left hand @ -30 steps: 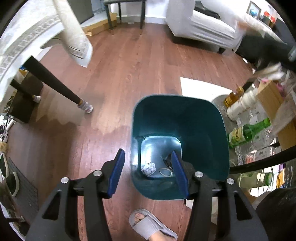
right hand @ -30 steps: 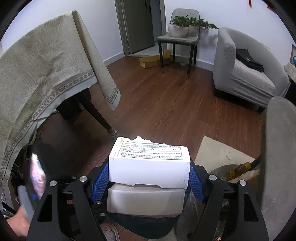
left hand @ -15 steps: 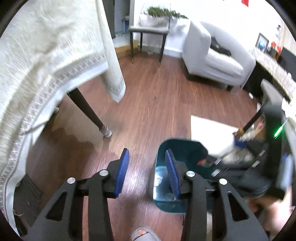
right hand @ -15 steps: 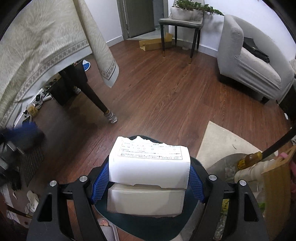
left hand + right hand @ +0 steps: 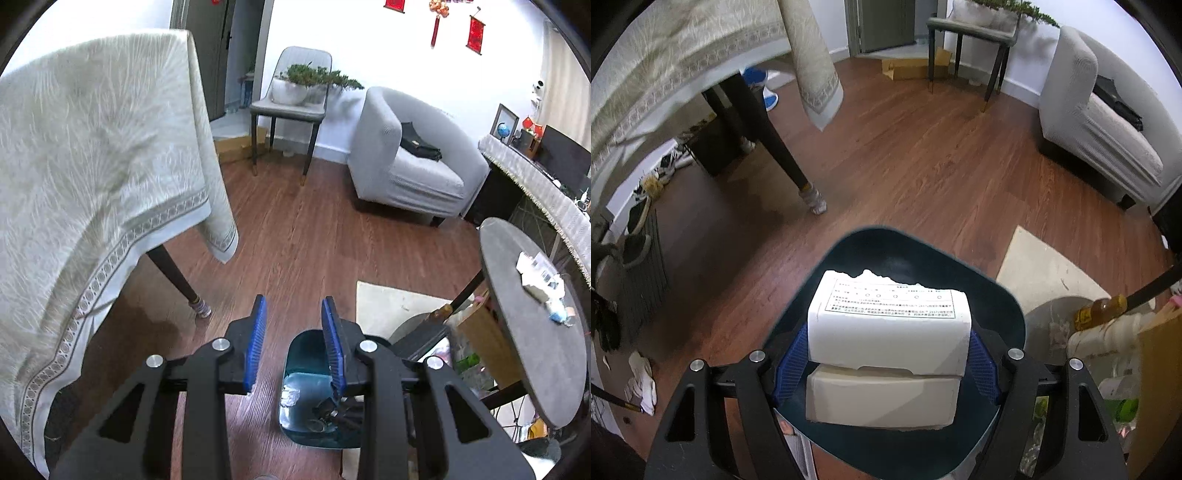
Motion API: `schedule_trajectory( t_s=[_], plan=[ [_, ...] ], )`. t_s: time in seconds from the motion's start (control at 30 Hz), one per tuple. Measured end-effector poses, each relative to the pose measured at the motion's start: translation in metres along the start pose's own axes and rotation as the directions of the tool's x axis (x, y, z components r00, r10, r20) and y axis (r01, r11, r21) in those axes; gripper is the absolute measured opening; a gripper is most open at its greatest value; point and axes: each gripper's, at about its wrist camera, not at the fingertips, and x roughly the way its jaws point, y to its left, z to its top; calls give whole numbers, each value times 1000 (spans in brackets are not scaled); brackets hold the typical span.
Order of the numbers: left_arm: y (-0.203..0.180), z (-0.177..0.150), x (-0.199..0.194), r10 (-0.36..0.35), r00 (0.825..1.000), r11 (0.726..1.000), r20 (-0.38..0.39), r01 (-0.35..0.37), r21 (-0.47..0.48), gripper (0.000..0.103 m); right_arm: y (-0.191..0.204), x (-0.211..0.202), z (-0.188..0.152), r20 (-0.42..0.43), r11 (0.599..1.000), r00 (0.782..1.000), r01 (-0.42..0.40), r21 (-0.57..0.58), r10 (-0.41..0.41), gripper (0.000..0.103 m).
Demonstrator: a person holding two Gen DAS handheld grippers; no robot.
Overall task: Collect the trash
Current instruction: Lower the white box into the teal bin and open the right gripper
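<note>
The right gripper is clamping a white box directly above the bin; lower it slightly, then release. The left gripper, narrowing and empty, is probably clear.

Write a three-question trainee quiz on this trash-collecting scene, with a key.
1. True or false: the right tool is shut on the white box.
2. Multiple choice: what lies directly below the white box? A) the grey armchair B) the dark teal bin C) the round grey table
3. Fill in: between the blue pads of the left tool there is ____.

Key: 1 true. 2 B. 3 nothing; its jaws have just been closing on empty air, with the bin seen on the floor behind them.
</note>
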Motion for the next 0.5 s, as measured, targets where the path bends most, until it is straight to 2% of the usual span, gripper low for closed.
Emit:
schedule_trajectory(
  t_s=[0.17,0.23,0.33,0.5],
  plan=[
    [-8,13,-18,-16,999,1000,51,16,-1,33,1,12,-14,-45,999,999,18,-34,-20,77],
    [-11,17,-26,-22,998,1000,66,22,-1,33,1,12,-18,-46,999,999,27,-44,-29,85],
    [-17,24,-35,-35,996,999,87,36,-7,33,0,4,-22,-27,997,999,45,-59,-46,89],
    [-24,33,-43,-31,993,999,113,32,-7,33,-5,-24,-17,31,998,999,23,-50,-22,90]
  ],
)
